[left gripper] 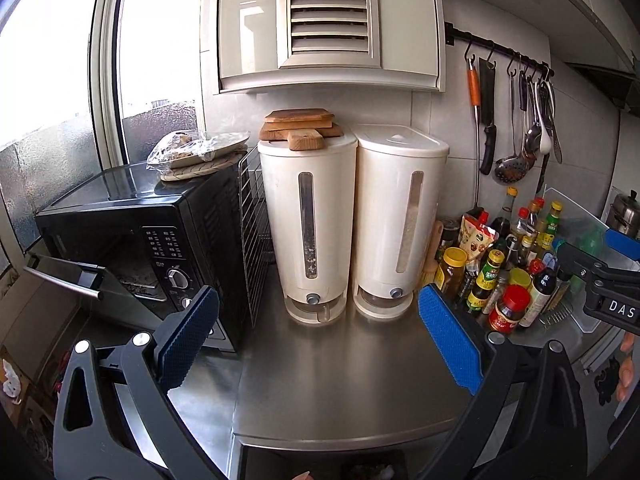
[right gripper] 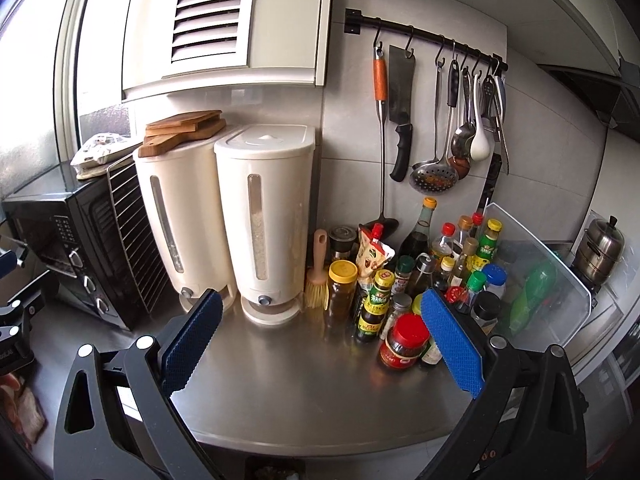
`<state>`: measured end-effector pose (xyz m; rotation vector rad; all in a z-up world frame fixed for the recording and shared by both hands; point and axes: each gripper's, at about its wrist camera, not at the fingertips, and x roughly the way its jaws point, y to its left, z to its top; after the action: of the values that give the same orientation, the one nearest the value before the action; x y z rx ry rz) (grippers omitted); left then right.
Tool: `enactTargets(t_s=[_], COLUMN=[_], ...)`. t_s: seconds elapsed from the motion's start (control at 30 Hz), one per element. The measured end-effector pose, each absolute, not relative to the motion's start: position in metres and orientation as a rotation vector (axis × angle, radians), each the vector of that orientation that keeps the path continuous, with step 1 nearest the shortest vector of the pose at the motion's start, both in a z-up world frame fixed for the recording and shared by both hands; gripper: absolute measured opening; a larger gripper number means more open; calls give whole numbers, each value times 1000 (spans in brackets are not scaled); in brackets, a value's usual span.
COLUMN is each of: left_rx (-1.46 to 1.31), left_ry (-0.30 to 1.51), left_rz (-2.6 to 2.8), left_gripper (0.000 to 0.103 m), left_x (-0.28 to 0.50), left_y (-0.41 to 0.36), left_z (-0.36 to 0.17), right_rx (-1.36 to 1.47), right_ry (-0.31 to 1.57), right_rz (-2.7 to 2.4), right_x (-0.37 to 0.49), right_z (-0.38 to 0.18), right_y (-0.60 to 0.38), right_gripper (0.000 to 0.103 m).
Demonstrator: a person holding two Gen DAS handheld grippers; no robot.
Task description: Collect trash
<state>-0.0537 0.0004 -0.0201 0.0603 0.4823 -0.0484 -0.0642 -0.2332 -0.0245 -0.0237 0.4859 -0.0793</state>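
Both grippers, left (left gripper: 318, 324) and right (right gripper: 322, 326), hang over the steel counter (right gripper: 312, 392) at frame bottom, jaws spread wide, nothing held; dispensers (left gripper: 308, 220) mid-frame, bottles (right gripper: 408, 344) right.

Brushed steel counter (left gripper: 340, 380); glossy plastic dispensers (left gripper: 308, 216); wooden boards (left gripper: 300, 126).

From my remote station I count the following on the worktop (right gripper: 304, 392):

- Two white dispensers: one on the left (right gripper: 170, 224), one on the right (right gripper: 266, 224).
- One black oven (left gripper: 132, 240).
- One wire rack (left gripper: 252, 236), leaning between oven and dispensers.
- Three wooden boards (left gripper: 300, 126), stacked on the left dispenser.
- One bagged plate (left gripper: 200, 148) on the oven.
- One brush (right gripper: 318, 276).
- One red-lidded jar (right gripper: 406, 342).
- One yellow-lidded jar (right gripper: 342, 292).
- One clear bin (right gripper: 536, 280).
- One steel pot (right gripper: 602, 252).
- One wall rail (right gripper: 424, 38).
- One cleaver (right gripper: 400, 112).

The crowded bottles I cannot count exactly.
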Motion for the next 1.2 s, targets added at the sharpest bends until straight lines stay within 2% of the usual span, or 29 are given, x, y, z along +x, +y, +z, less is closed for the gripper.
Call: enactTargets(t_s=[1.2], left_rx=[79], left_ry=[482], left_rz=[-47], left_gripper=[95], left_x=[-50], left_y=[-7], left_z=[-19], right_rx=[16], right_ry=[513], right_rz=[-79], right_x=[-55], right_z=[-30], right_y=[-242], right_gripper=[100])
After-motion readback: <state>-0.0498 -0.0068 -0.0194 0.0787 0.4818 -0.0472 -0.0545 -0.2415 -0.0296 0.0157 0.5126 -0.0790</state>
